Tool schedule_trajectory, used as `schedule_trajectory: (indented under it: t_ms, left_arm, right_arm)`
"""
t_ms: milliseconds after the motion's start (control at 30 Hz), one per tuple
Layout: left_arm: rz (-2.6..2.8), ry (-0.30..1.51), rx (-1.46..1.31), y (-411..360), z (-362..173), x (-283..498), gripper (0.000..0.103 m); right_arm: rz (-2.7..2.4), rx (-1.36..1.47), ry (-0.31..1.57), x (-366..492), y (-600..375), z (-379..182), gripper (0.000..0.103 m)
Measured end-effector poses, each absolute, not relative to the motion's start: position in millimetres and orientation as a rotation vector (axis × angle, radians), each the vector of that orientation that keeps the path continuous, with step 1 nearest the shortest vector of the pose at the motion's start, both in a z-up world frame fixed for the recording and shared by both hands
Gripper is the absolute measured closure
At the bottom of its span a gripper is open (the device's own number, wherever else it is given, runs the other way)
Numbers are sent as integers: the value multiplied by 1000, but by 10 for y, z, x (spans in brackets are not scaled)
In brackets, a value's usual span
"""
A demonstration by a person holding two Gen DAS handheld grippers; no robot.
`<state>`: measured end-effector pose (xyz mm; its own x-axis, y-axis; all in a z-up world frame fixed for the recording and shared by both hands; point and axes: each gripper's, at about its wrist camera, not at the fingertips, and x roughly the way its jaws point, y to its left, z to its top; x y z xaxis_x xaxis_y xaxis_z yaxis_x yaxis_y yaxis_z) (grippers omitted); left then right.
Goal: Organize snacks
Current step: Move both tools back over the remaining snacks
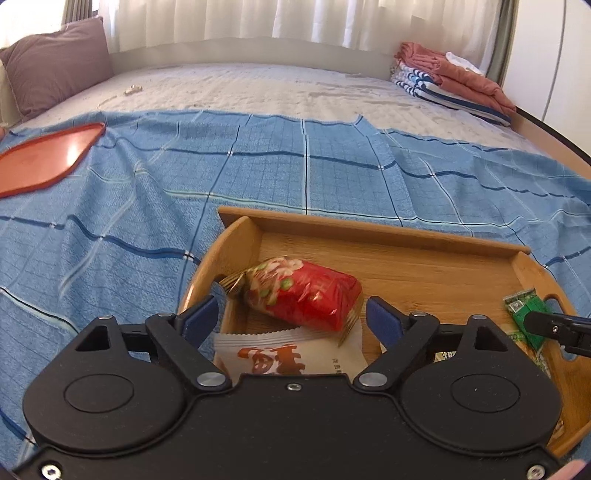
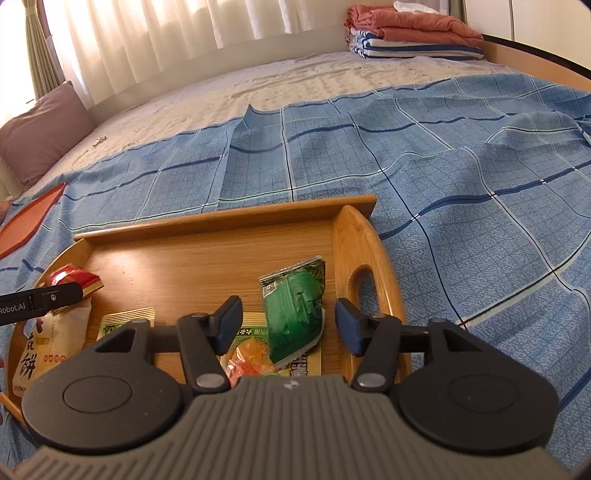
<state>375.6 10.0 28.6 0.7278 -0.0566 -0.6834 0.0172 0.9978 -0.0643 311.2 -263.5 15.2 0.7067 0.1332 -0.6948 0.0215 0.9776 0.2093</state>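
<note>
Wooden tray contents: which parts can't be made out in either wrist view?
- White packet, left wrist view: its near half is hidden behind the left tongs.
- Orange packet, right wrist view: mostly covered by the right tongs and the green packet.
- Wooden tray: its near rim is hidden in both views.
- Red packet: print blurred.

Bright daylight glows through the curtains (image 1: 295, 18); fisheye bending curves the edges, the red snack packet (image 1: 303, 295) slightly blurred
</note>
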Motion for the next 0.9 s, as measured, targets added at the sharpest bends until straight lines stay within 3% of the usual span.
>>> schedule_trajectory:
  t_ms: [233,633,900]
  left_arm:
    - [-159,670,-8,153,545,3224,7]
    - [-243,606,-26,356,641,2063,5]
    - [-256,595,-5,388,529,1551,5]
  right_arm:
    - [105,185,738,2751,-2593,325,18]
    - [187,106,616,1809,-2481,573,3]
    - [211,45,590,1272,-2338,458,2]
